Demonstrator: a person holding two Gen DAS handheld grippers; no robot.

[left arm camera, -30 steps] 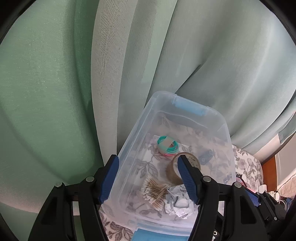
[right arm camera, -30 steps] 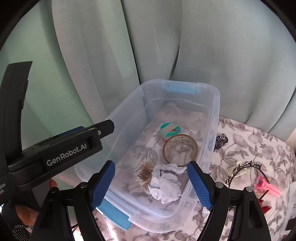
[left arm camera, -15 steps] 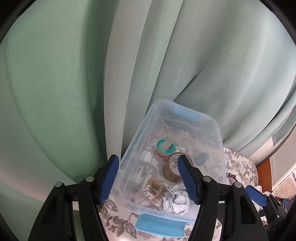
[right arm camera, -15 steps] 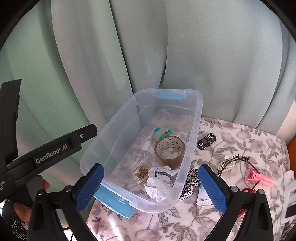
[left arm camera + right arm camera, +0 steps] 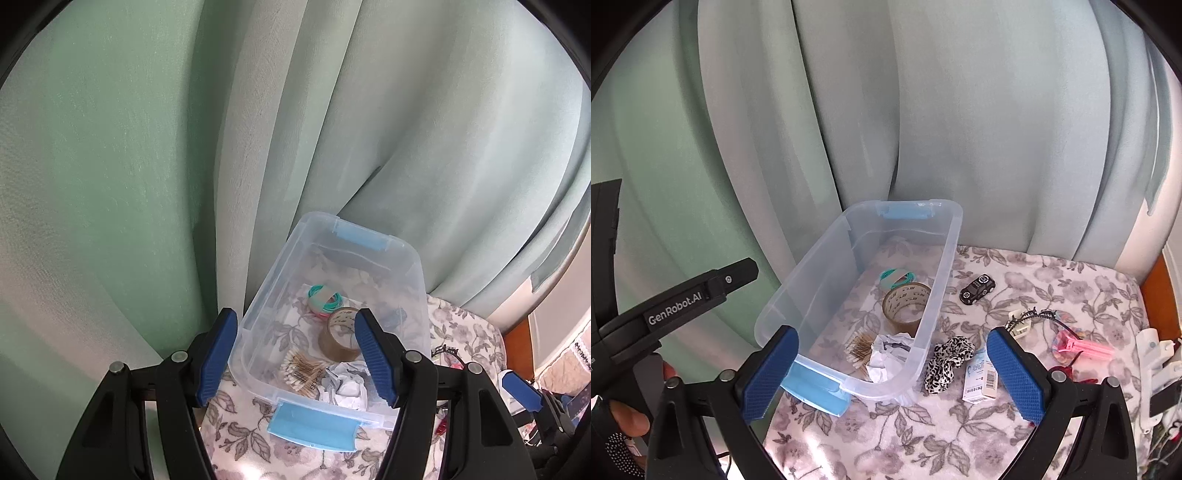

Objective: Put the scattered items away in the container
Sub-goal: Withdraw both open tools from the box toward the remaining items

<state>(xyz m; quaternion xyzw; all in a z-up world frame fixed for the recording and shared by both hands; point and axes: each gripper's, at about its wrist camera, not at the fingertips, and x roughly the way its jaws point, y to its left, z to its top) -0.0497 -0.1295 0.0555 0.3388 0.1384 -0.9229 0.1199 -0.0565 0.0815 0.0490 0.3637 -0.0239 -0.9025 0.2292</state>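
A clear plastic container [image 5: 812, 280] with blue latches stands on the flowered cloth. It holds a brown tape roll [image 5: 905, 302], teal rubber bands [image 5: 895, 277], cotton swabs [image 5: 858, 350] and crumpled paper [image 5: 888, 354]. To its right lie a black toy car [image 5: 977, 288], a leopard scrunchie [image 5: 947, 360], a small white box [image 5: 979, 376], a headband [image 5: 1039, 315] and a pink clip [image 5: 1082, 347]. My right gripper [image 5: 892, 332] hangs wide open and empty above the container's near right corner. My left gripper [image 5: 295, 314] is open and empty over the container [image 5: 266, 291], with its tape roll [image 5: 340, 339] in view.
Pale green curtains [image 5: 960, 129] hang right behind the container and the table's back edge. A wooden edge [image 5: 1152, 295] and white hardware [image 5: 1156, 369] border the cloth on the right. A hand [image 5: 628, 421] holds the left tool's black body [image 5: 683, 306] at the left.
Both grippers have drawn back and upward from the container, so more of the cloth and loose items shows. The right jaws have spread wider. The left jaws kept their gap.
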